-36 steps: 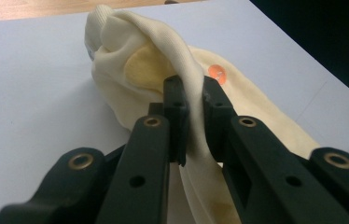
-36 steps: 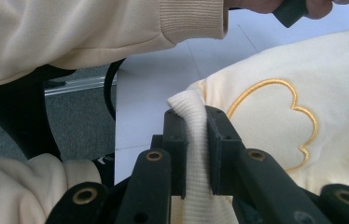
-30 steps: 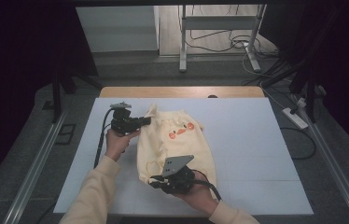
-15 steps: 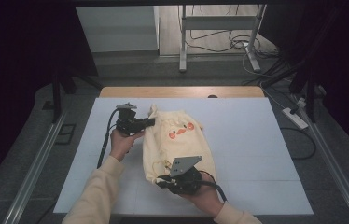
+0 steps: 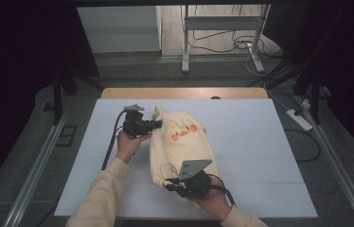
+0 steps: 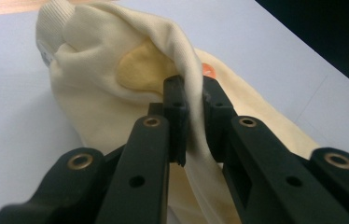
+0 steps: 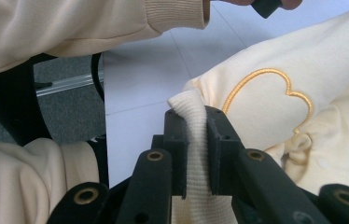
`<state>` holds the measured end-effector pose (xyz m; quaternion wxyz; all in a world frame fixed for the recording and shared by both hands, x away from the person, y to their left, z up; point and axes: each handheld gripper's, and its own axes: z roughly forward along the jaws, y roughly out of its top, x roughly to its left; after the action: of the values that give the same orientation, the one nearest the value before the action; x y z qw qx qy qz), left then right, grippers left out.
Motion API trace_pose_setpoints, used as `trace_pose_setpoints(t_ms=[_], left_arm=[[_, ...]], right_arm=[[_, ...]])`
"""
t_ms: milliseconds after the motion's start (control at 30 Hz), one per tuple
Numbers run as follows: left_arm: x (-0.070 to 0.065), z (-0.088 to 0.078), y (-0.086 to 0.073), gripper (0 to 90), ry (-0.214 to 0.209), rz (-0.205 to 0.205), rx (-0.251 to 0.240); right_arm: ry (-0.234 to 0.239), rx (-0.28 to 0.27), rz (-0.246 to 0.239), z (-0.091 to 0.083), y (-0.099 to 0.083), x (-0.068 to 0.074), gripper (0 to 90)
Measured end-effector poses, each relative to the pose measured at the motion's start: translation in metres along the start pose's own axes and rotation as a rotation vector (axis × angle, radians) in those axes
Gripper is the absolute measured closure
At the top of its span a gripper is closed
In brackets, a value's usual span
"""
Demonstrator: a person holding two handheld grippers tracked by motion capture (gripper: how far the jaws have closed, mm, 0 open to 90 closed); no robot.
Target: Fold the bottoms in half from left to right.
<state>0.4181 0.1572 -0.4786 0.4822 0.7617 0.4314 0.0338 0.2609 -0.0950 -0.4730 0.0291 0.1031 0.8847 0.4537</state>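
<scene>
High view: cream garment (image 5: 183, 146) at table (image 5: 269, 142) centre, shifted toward 3 o'clock versus a second ago, now more bunched; left gripper (image 5: 155, 125) at 10 o'clock edge, right gripper (image 5: 170, 184) at 6 o'clock hem. Looks like mid-fold or repositioning.
Left gripper view: clamped on fabric fold.
Right gripper view: pinching ribbed hem (image 7: 196, 140).

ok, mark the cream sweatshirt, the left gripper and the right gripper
cream sweatshirt (image 5: 184, 151), high view, middle of its body
left gripper (image 6: 194, 122), left gripper view, between its fingers
right gripper (image 7: 196, 140), right gripper view, between its fingers
</scene>
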Motion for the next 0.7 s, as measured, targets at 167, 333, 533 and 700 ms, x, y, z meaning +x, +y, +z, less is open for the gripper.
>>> trace_pose_setpoints(t_ms=[167, 333, 533, 700], left_arm=[[-0.004, 0.005, 0.0, 81.7, 0.0, 0.009, 0.007], [-0.007, 0.009, 0.002, 81.6, -0.005, 0.013, 0.008], [-0.011, 0.014, 0.003, 81.6, -0.012, 0.019, 0.01], [-0.015, 0.017, 0.005, 81.6, -0.019, 0.028, 0.013]], right_arm=[[-0.011, 0.0, 0.017, -0.007, -0.006, -0.001, 79.7], [-0.019, -0.005, 0.033, -0.012, -0.011, -0.003, 79.8], [-0.027, -0.004, 0.046, -0.017, -0.016, -0.003, 79.8], [-0.03, -0.005, 0.057, -0.019, -0.019, -0.003, 79.8]])
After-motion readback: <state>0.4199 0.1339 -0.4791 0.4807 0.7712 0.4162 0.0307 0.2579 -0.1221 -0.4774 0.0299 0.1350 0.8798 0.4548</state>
